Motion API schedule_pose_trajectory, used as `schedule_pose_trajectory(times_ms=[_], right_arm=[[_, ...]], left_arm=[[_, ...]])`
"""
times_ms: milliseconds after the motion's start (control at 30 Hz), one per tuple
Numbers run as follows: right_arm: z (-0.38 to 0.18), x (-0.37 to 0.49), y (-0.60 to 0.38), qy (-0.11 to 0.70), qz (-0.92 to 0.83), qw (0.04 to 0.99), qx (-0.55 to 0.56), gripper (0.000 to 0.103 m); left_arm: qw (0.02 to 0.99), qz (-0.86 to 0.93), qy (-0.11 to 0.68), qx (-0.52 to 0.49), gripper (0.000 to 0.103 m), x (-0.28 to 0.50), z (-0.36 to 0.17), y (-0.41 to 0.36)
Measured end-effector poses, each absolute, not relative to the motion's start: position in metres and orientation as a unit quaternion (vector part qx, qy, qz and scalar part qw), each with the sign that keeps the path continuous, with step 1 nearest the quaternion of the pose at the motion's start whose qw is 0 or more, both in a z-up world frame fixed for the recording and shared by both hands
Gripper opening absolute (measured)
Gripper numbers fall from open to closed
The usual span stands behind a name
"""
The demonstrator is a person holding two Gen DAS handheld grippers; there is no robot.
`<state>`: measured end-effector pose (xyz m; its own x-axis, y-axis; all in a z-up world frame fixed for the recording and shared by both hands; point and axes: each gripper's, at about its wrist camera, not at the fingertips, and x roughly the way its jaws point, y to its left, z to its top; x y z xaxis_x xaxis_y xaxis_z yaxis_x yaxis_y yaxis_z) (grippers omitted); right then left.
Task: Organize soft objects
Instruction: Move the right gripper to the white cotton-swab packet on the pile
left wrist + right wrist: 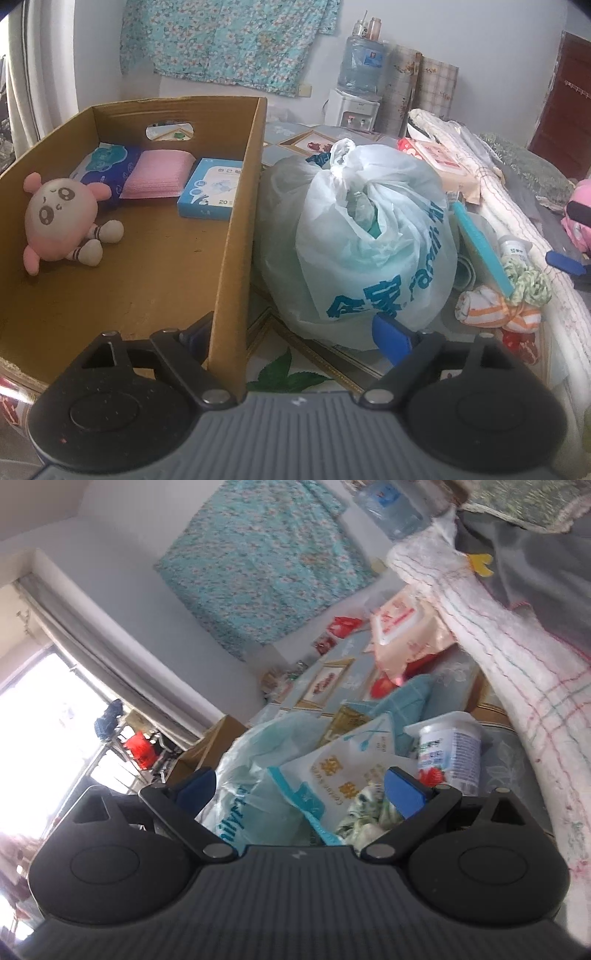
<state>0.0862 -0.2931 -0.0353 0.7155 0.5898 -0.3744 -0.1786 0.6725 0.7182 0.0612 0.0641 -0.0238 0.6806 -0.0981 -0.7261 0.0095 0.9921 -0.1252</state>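
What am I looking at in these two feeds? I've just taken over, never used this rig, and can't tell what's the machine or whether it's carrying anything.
There is no robot arm: a person holds a two-finger gripper in each hand, and each picture comes from a fisheye camera on one gripper, looking along its blue-tipped fingers.

The left-hand view shows the left gripper open and empty, straddling the wall of a cardboard box. In the box lie a pink plush doll, a pink sponge, a blue tissue pack and a blue-and-white box. Beside the box sits a tied plastic bag, with rolled socks further right.

The right-hand view is tilted. The right gripper is also open, holding nothing, above bags and a yogurt cup.
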Motion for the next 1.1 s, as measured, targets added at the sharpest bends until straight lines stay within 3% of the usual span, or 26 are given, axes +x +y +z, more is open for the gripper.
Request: schedule_pose_trajectory(times_ms=[100,200,500,667,867,1000,1100], right_arm=[[-0.029,0.088,-0.292,0.316,0.203,0.869,0.323,0.098],[-0.017,0.085,-0.292,0.306,0.189,0.882,0.306,0.098],[-0.016,0.073,-0.276,0.272,0.171,0.903,0.286,0.098],[0.003,0.092,-0.269,0.299,0.155,0.916,0.216,0.098],[0.012,0.108,-0.27,0.332,0.165,0.909,0.189,0.098],[-0.002,0.114,-0.261,0.366,0.183,0.893,0.188,0.097],[-0.007,0.122,-0.26,0.382,0.193,0.879,0.211,0.093]], left_arm=[[0.92,-0.026,0.388,-0.056,0.089,0.057,-0.022,0.065],[0.933,-0.011,0.355,-0.057,0.096,0.042,-0.013,0.068],[0.946,-0.053,0.318,-0.025,0.098,0.024,0.028,0.073],[0.944,-0.144,0.297,-0.006,0.098,0.028,0.04,0.031],[0.925,-0.219,0.308,-0.021,0.097,0.053,0.013,-0.026],[0.912,-0.249,0.324,-0.006,0.089,0.075,-0.006,-0.057],[0.911,-0.248,0.328,0.007,0.075,0.09,-0.017,-0.071]])
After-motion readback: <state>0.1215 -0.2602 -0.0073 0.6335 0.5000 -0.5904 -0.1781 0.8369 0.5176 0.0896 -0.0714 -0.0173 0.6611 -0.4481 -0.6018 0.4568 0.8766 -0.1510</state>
